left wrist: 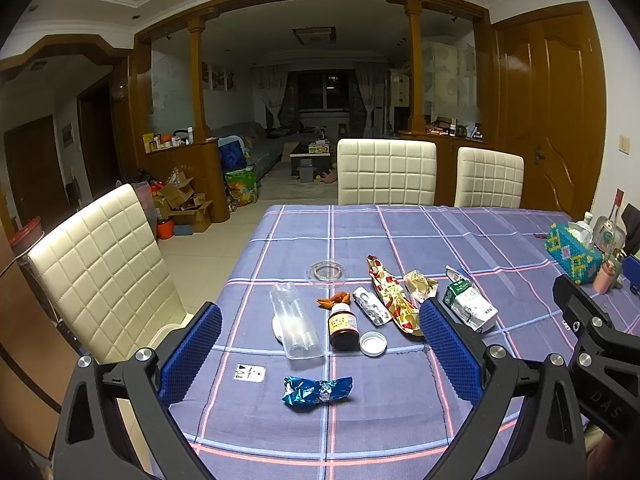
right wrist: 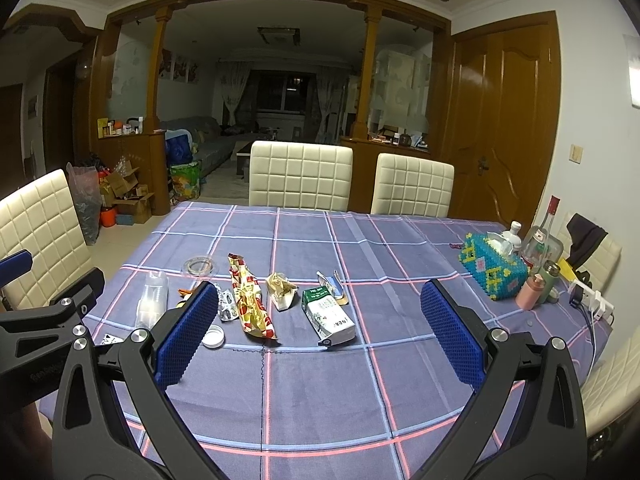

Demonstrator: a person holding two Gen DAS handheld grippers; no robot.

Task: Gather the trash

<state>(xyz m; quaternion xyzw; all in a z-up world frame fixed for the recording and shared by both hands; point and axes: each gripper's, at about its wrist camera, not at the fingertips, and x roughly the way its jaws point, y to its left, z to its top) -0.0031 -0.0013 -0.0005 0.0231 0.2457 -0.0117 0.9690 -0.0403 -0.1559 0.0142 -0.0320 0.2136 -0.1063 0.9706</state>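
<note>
Foil scraps lie ahead of both slack, empty tools: with the blue wrapper (left wrist: 318, 389) nearest our left tool (left wrist: 320, 356) and the carton (right wrist: 329, 316) before our right tool (right wrist: 320, 320), we risk thin foil slipping or the brown bottle (left wrist: 343, 326) toppling.

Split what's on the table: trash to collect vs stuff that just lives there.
Trash:
blue wrapper
clear bottle
loose cap
red-gold wrapper
green carton
silver wrapper
gold wrapper
peel

Not trash, probably:
tissue box
glass bottles
pink flask
ashtray
brown jar, unclear
</note>
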